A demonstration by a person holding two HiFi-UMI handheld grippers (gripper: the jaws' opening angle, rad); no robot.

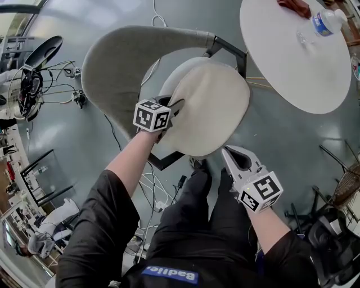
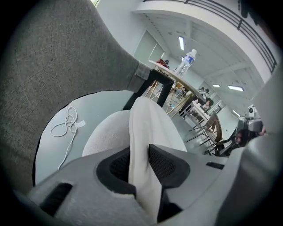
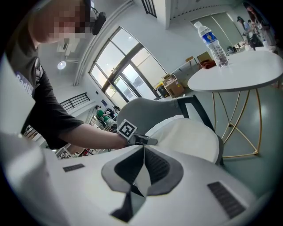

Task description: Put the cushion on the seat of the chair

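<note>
A cream cushion (image 1: 211, 107) lies across the pale seat (image 1: 188, 63) of a chair with a curved grey backrest (image 1: 121, 62). My left gripper (image 1: 175, 106) reaches over the cushion's left edge. In the left gripper view the cushion (image 2: 148, 128) runs up between the black pads (image 2: 166, 163) of that gripper (image 2: 139, 161), which touch it on both sides. My right gripper (image 1: 226, 152) hovers just off the cushion's near right edge. Its jaws are shut with nothing in them, and it (image 3: 143, 150) points toward the cushion (image 3: 190, 137).
A round white table (image 1: 281, 56) stands right of the chair, carrying a water bottle (image 1: 323, 22) and a red-brown object (image 1: 295, 7). Cables (image 1: 157, 194) trail on the grey floor by my legs. Equipment and stands crowd the left edge. A wire chair (image 1: 344, 185) sits at far right.
</note>
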